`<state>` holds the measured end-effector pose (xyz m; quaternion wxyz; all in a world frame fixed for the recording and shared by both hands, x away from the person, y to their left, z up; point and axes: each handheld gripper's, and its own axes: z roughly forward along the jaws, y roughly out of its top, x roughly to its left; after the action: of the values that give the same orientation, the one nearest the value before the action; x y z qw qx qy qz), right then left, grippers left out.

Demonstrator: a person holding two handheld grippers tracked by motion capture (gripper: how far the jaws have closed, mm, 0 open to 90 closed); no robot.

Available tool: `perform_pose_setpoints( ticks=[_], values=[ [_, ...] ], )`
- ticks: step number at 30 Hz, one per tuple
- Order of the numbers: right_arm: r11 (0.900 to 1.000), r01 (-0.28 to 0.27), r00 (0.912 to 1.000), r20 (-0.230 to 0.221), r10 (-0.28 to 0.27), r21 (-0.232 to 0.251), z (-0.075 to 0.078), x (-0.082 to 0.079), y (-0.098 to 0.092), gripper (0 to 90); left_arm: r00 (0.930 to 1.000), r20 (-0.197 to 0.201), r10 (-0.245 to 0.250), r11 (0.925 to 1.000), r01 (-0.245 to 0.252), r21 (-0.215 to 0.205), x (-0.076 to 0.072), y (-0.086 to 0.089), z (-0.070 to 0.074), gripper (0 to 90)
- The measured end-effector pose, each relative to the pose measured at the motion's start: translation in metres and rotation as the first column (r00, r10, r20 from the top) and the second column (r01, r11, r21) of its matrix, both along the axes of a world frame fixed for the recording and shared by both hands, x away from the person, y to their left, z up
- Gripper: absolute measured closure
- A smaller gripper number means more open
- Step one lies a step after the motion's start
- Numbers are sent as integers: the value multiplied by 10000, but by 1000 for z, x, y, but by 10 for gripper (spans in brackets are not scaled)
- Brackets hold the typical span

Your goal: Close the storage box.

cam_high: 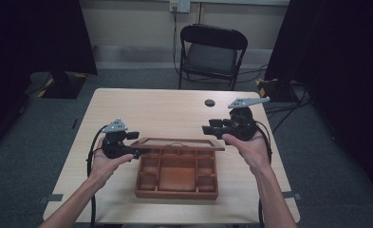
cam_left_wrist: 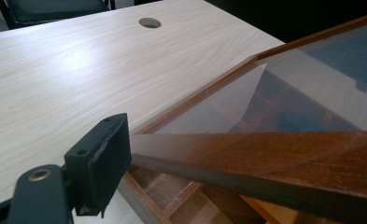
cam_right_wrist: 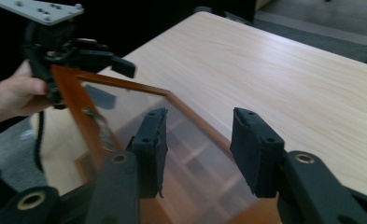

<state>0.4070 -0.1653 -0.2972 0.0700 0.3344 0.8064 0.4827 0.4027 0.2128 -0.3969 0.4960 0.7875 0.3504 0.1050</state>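
A brown wooden box (cam_high: 176,189) with several compartments sits at the table's near middle. Its glass lid (cam_high: 177,142), framed in wood, is raised and tilted over the box's far side. My left gripper (cam_high: 135,152) is shut on the lid's left frame rail (cam_left_wrist: 265,161); one black pad (cam_left_wrist: 101,158) presses against that rail. In the right gripper view the left gripper (cam_right_wrist: 64,70) clasps the frame's end. My right gripper (cam_right_wrist: 202,149) is open and hovers over the glass pane (cam_right_wrist: 186,140) near the lid's right end, both pads apart from it. In the high view the right gripper (cam_high: 211,128) is just above the lid's right corner.
The light wooden table (cam_high: 151,109) has a round cable hole (cam_high: 209,102) at its far right. A black folding chair (cam_high: 212,50) stands behind the table. Dark curtains hang at both sides. Cables trail from both grippers.
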Motion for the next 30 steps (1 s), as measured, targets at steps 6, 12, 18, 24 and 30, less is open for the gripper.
perform_pose_setpoints(
  ticks=[6, 12, 18, 24, 30],
  values=[
    [9955, -925, 9957, -81, 927, 204, 2, -3, 21, 619, 9999, 98, 59, 10000, -59, 38, -3, 0, -1, 181],
    [9805, -1960, 9799, -351, 1964, 145, -2, -6, 49, 645, 9999, 165, 33, 9999, -35, 116, -4, 0, -2, 181],
    [9706, -2399, 9685, -642, 2408, 217, -9, -5, 62, 699, 9998, 221, -21, 9999, 17, 170, -6, 0, -2, 181],
    [9630, -2695, 9580, -1007, 2685, 42, -16, -3, 71, 742, 9996, 271, -54, 9999, 49, 160, -6, 0, -2, 181],
    [9563, -2924, 9480, -1310, 2900, 12, -21, -1, 74, 774, 9998, 201, 3, 9999, -6, 140, -10, 0, -3, 184]
  ],
)
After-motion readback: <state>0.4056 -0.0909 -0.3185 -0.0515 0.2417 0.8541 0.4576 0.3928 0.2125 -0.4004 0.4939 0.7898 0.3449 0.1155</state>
